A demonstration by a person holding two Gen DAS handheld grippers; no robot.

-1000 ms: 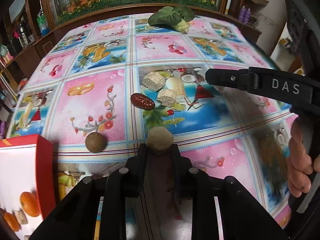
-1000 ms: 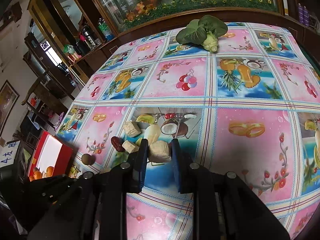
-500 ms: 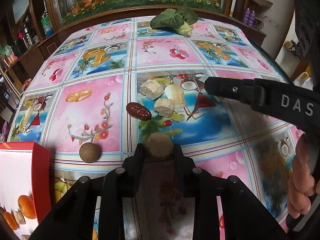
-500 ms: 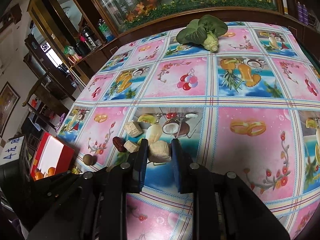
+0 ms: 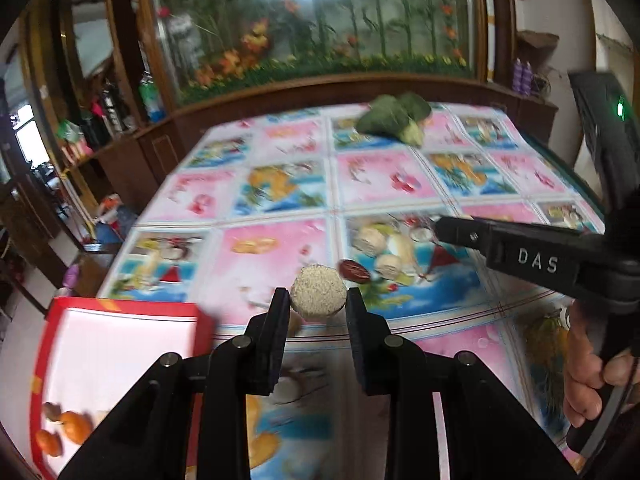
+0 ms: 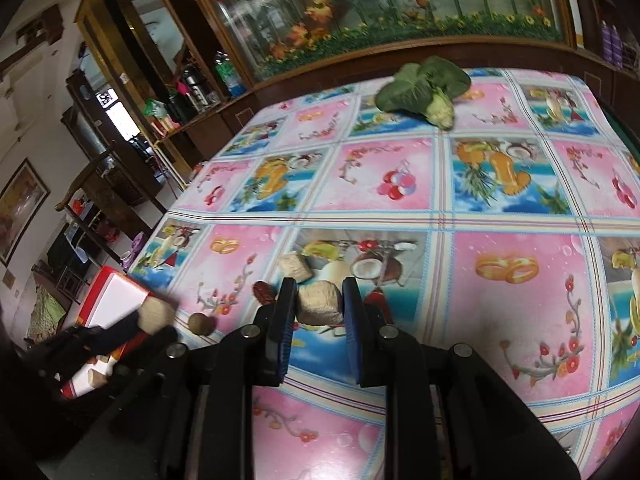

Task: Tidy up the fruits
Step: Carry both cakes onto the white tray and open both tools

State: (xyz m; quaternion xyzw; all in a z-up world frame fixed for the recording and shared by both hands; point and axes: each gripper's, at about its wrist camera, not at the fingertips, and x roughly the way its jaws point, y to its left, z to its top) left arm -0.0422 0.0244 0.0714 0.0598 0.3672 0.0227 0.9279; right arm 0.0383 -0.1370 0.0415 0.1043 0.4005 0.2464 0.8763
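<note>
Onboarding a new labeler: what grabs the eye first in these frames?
The loud fruit-print tablecloth fills both views. Up front, the left gripper pinches a round speckled tan fruit near the red box, while the right gripper clamps a beige chunk. A leafy green vegetable lies at the far edge.

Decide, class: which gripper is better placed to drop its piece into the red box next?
Left. The left gripper holds the round tan piece lifted beside the red box. The right gripper grips its beige chunk farther from the box.

Both tongs (image 5: 318,306) (image 6: 319,300) clamped, loaded
</note>
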